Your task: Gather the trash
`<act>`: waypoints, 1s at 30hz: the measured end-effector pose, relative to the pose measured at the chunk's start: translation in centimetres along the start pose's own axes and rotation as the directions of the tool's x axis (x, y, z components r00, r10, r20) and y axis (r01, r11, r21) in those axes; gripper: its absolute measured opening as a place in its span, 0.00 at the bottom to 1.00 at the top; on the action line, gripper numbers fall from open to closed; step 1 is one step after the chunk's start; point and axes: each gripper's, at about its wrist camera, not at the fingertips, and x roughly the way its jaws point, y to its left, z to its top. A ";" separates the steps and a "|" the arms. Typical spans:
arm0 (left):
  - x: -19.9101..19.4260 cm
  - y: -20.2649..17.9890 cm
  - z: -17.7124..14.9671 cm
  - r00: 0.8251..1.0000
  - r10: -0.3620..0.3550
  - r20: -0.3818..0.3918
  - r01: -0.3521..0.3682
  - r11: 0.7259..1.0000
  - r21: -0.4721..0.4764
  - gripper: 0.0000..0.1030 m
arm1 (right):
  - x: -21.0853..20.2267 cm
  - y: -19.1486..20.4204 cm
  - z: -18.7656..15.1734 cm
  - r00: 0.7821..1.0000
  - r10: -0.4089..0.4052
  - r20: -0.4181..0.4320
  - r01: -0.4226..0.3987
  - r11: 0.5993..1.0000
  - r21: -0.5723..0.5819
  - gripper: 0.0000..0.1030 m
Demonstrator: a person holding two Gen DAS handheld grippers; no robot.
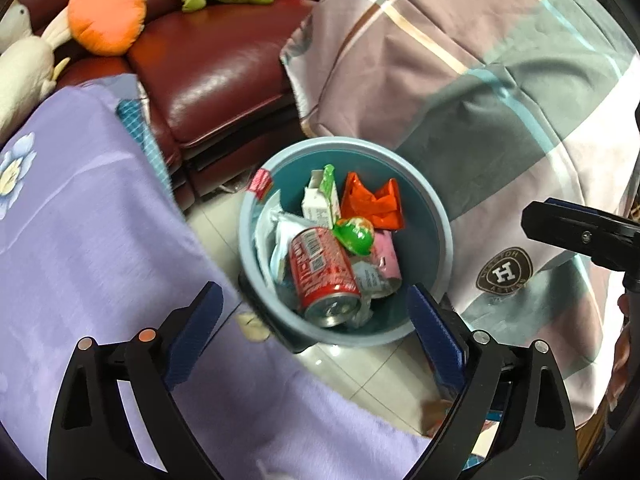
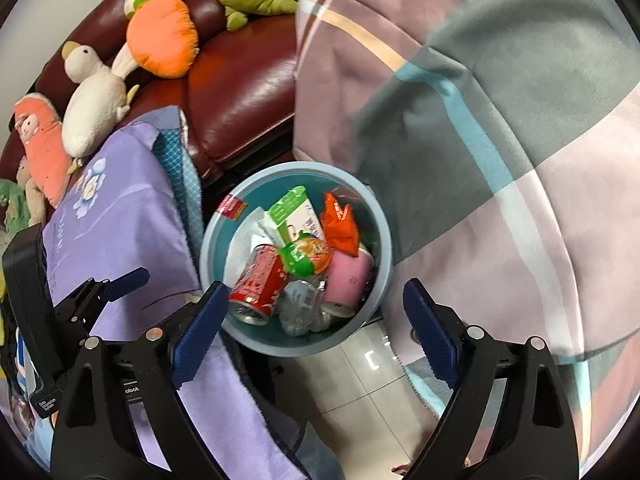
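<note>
A light blue trash bin stands on the tiled floor and also shows in the right wrist view. It holds a red soda can, a green-and-white carton, an orange wrapper, a green-lidded cup, a pink cup and crumpled plastic. My left gripper is open and empty above the bin's near rim. My right gripper is open and empty above the bin. The left gripper also shows at the left of the right wrist view.
A purple flowered cloth covers a surface on the left. A plaid blanket drapes on the right. A dark red leather sofa behind holds plush toys, among them an orange carrot.
</note>
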 end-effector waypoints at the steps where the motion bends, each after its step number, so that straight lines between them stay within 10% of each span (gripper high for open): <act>1: -0.5 0.1 -0.2 1.000 0.005 0.003 -0.005 1.000 -0.005 0.91 | -0.4 0.4 -0.3 1.000 0.003 0.001 -0.003 1.000 -0.005 0.84; 30: -15.4 6.2 -11.9 0.977 0.153 0.147 -0.127 0.977 -0.172 0.96 | -7.4 10.1 -11.6 0.999 0.030 0.045 -0.020 0.979 -0.202 0.93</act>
